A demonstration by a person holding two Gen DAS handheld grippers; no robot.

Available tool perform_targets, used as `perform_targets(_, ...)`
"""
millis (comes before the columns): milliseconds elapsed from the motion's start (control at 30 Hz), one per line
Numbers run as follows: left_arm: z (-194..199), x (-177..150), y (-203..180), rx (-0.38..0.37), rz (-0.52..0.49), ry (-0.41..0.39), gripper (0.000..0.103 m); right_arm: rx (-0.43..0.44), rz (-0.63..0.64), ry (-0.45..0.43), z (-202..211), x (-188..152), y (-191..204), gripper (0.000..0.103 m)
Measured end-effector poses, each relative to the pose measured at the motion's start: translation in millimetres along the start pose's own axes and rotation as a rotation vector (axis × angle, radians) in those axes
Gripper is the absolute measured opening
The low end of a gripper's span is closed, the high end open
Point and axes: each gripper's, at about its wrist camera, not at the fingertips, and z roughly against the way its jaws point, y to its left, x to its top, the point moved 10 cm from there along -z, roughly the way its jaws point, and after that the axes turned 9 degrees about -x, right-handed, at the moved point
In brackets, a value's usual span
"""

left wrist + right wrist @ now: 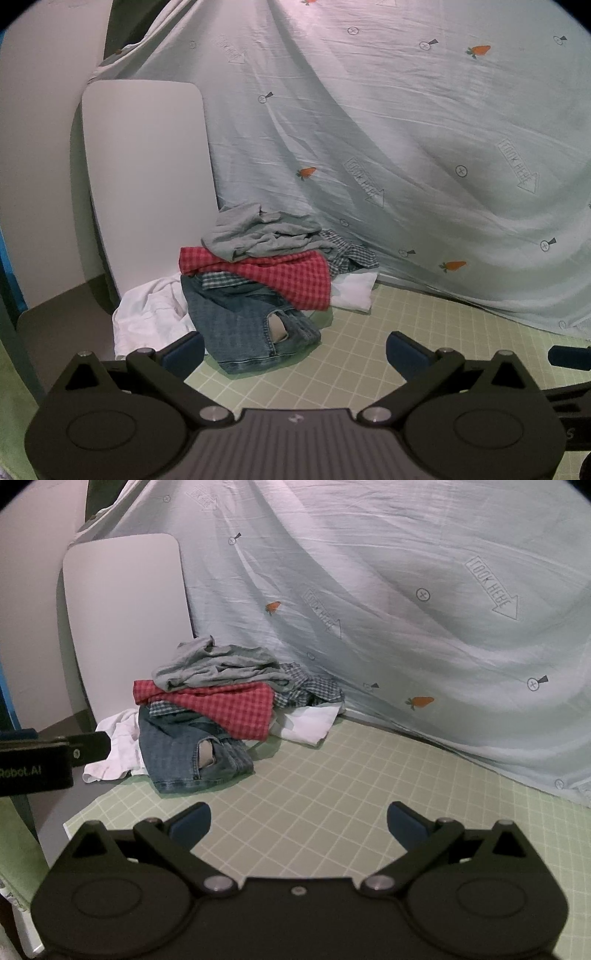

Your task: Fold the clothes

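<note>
- We see no container; the clothes pile (pixel 258 280) sits loose at the far left corner of the green grid mat (pixel 388 350) on the bench, against the hanging sheet (pixel 406 129).
- In the pile, a grey garment (pixel 218 666) lies on top, a red checked cloth (pixel 229 707) under it, jeans (pixel 184 753) in front, and white fabric (pixel 114 746) at the left edge.
- We read "LOOK HERE" in arrows printed on the sheet, among carrots, and "Robot.AI" on the left tongs in the right wrist view.
- The left tongs (pixel 295 354) and right tongs (pixel 299 823) are both released, jaws spread wide over the mat, grasping nothing.
- We cannot make out the lower garments; the pile hides them. A white board (pixel 147 192) leans behind.
</note>
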Motion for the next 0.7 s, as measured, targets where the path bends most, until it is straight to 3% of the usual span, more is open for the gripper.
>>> perform_targets(700,-10,2,-10,0.007,0.001,-0.003,0.103,-0.031,-0.01,0.0,-6,5,-5,0.103)
